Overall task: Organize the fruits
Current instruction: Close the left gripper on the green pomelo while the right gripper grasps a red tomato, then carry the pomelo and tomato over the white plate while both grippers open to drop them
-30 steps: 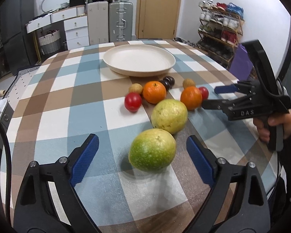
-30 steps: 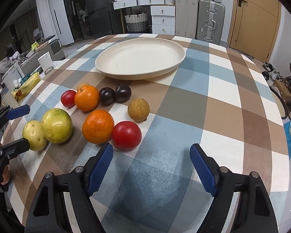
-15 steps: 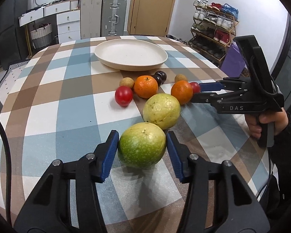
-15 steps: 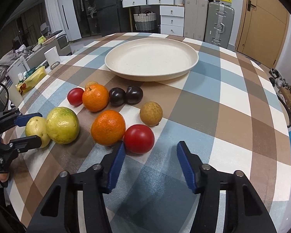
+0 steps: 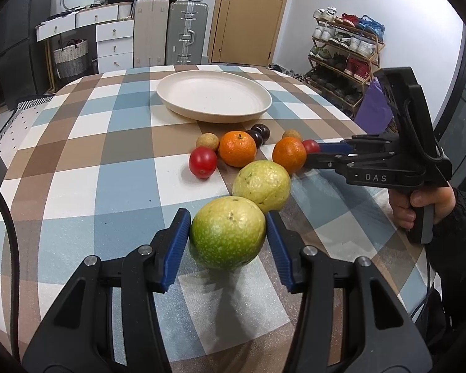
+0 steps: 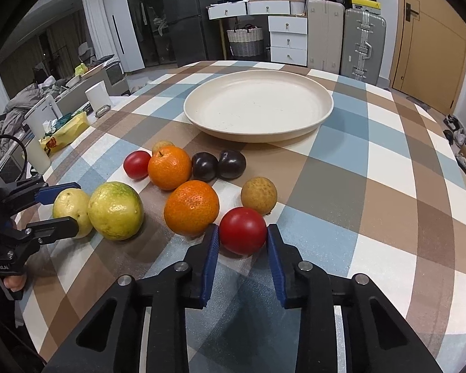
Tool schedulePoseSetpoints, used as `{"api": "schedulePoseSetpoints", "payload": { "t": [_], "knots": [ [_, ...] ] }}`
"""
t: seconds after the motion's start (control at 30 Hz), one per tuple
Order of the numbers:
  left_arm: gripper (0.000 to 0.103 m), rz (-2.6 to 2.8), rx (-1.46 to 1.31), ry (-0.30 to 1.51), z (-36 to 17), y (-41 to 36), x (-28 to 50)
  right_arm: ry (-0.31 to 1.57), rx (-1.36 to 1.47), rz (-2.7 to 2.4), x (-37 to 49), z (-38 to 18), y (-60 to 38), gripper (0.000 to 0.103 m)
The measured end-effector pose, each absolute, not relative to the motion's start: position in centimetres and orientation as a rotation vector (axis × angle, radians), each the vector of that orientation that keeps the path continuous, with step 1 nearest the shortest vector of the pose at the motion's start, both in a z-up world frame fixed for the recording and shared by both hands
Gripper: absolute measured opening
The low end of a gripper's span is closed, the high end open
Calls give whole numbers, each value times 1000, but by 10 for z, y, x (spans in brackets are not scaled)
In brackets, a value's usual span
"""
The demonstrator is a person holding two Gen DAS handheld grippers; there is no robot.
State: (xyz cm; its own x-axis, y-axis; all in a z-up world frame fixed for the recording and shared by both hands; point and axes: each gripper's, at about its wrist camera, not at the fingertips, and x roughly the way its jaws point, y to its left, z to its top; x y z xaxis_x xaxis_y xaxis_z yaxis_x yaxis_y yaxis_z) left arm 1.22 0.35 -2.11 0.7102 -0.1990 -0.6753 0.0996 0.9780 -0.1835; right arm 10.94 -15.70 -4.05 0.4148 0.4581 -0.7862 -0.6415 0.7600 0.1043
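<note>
My left gripper (image 5: 227, 217) is shut on a large green fruit (image 5: 226, 242) that rests on the checked tablecloth, with a yellow-green fruit (image 5: 261, 185) just behind it. My right gripper (image 6: 242, 233) has its jaws closing, and both blue pads touch a red tomato (image 6: 241, 225) on the cloth. An orange (image 6: 191, 208) lies right beside its left finger. In the right wrist view the left gripper (image 6: 73, 205) stands at the far left. The empty cream plate (image 6: 258, 135) sits beyond the fruit.
Between the grippers and the plate lie a second orange (image 5: 237, 149), another tomato (image 5: 203, 162), two dark plums (image 6: 219, 164) and two small brown fruits (image 6: 259, 195). A person's hand (image 5: 419, 205) holds the right gripper's handle. Suitcases, drawers and a shoe rack stand past the table.
Both grippers went from wide open to closed: the left on the green fruit, the right on the red tomato. Both crept forward a little; the fruits stayed put.
</note>
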Motion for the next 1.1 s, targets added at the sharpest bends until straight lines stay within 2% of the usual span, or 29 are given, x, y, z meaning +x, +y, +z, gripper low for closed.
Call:
{"api": "schedulePoseSetpoints", "payload": {
  "t": [0.53, 1.1],
  "knots": [
    [48, -118, -167, 652, 7, 11, 15, 792, -158, 720, 103, -10, -171, 31],
    [48, -75, -144, 585, 25, 9, 83, 725, -109, 733, 122, 9, -171, 31]
  ]
}}
